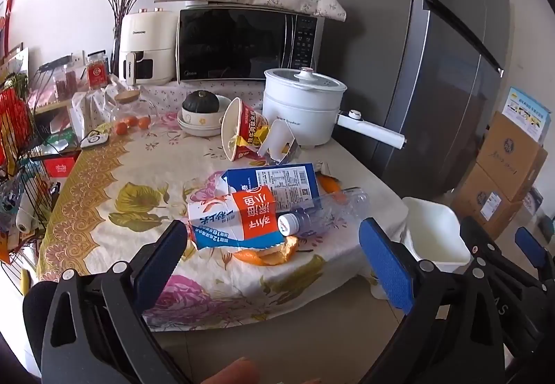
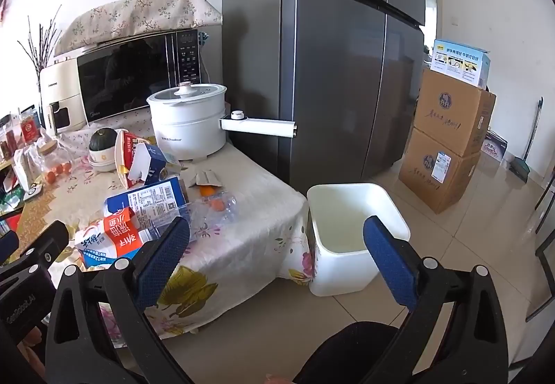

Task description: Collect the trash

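Note:
Trash lies on the floral tablecloth point(image 1: 104, 210): a flattened blue and orange carton point(image 1: 249, 207), a clear plastic bottle point(image 1: 322, 210) with a white cap, orange peel point(image 1: 274, 252), a tipped noodle cup point(image 1: 242, 127) and a small torn carton point(image 1: 281, 141). A white bin point(image 1: 433, 231) stands on the floor at the table's right end; it also shows in the right wrist view point(image 2: 350, 231). My left gripper point(image 1: 274, 255) is open and empty, just before the carton and peel. My right gripper point(image 2: 277, 245) is open and empty, between the table corner and the bin.
A white electric pot point(image 1: 301, 103) with a long handle, a microwave point(image 1: 242, 44), an air fryer point(image 1: 145, 48) and a bowl with a squash point(image 1: 201, 110) stand at the back. A grey fridge point(image 2: 329, 54) rises behind the bin. Cardboard boxes point(image 2: 447, 148) stack at the right.

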### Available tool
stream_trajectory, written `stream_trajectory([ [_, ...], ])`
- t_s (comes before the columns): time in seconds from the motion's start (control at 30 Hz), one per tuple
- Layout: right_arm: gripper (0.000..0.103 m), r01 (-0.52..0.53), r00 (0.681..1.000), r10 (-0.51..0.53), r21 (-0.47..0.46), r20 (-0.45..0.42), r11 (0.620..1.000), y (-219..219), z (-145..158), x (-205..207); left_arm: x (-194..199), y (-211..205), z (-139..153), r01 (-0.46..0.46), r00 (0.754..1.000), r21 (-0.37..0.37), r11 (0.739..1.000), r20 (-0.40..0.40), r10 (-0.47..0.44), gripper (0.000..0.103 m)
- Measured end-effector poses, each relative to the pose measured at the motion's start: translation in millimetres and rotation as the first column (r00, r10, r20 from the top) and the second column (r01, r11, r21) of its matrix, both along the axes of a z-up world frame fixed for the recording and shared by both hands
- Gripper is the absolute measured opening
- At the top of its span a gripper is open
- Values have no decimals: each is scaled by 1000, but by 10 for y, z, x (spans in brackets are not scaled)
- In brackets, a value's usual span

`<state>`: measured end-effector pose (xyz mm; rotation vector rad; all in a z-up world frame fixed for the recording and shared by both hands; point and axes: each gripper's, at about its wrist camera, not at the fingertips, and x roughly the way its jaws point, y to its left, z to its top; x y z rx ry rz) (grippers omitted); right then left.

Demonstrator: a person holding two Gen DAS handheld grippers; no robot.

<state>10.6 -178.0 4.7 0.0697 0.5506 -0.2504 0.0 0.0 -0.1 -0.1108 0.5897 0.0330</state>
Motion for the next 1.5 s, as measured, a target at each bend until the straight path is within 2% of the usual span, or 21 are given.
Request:
stream_trajectory([
  [0.17,96,-10,1000,10,-8,-10,1000,1,16,3,-16,11,6,-8,1000,-7,1000,-9,8,96],
  [0.33,96,-26,999,26,-17,-28,1000,73,-23,44,-60,28,-195,-10,1000,-12,1000,-12,10,96],
  [0.57,96,-32,999,31,-15,-35,999,63,-24,42,-13,11,-32,-15,999,-21,1000,-40,14,96],
  [1.5,96,-29,999,28,-17,-31,999,66,-14,36,18,103,-131,-24,998,-25,999,-53,23,96],
])
